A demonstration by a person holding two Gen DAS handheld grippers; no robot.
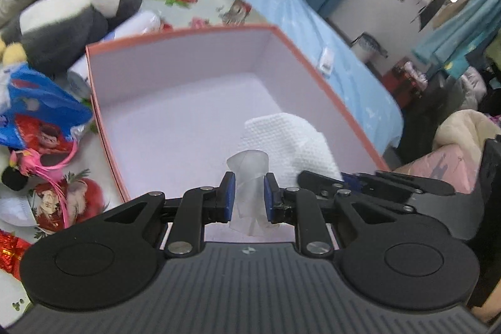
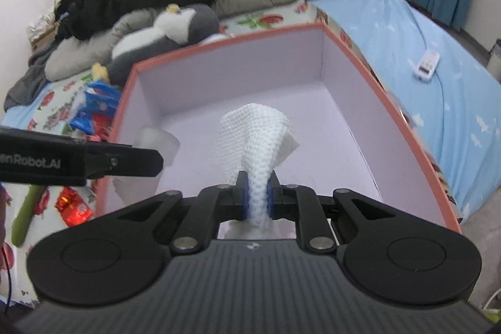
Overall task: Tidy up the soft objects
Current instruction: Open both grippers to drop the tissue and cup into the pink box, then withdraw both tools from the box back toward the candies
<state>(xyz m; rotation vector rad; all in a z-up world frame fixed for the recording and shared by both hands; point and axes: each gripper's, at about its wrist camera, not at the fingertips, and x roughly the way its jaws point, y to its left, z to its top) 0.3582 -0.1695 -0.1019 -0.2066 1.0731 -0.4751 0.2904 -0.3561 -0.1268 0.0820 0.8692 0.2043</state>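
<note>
- Left gripper (image 1: 249,197) is pinching a translucent, crumpled piece of thin plastic film (image 1: 249,177) between its blue pads (image 1: 228,193); I'm seeing the jaws nearly closed on it, with the film sticking out above and below them.
- I'm holding that film above the near part of the open pink-rimmed box (image 1: 316,74), whose pale inside is otherwise bare.
- Off to the left of the box, a grey-and-white plush penguin (image 1: 78,17) is lying on the printed sheet, with a blue snack bag (image 1: 40,102) nearer to me.
- Right gripper (image 2: 258,197) is squeezing a white textured paper towel (image 2: 256,133) between its pads, jaws almost shut, the towel fanning out above them.
- I'm seeing the towel hanging over the box's interior too, just to the right of the film.
- Farther right, a small white device (image 2: 426,62) is lying on the light blue bedsheet (image 2: 438,115).
</note>
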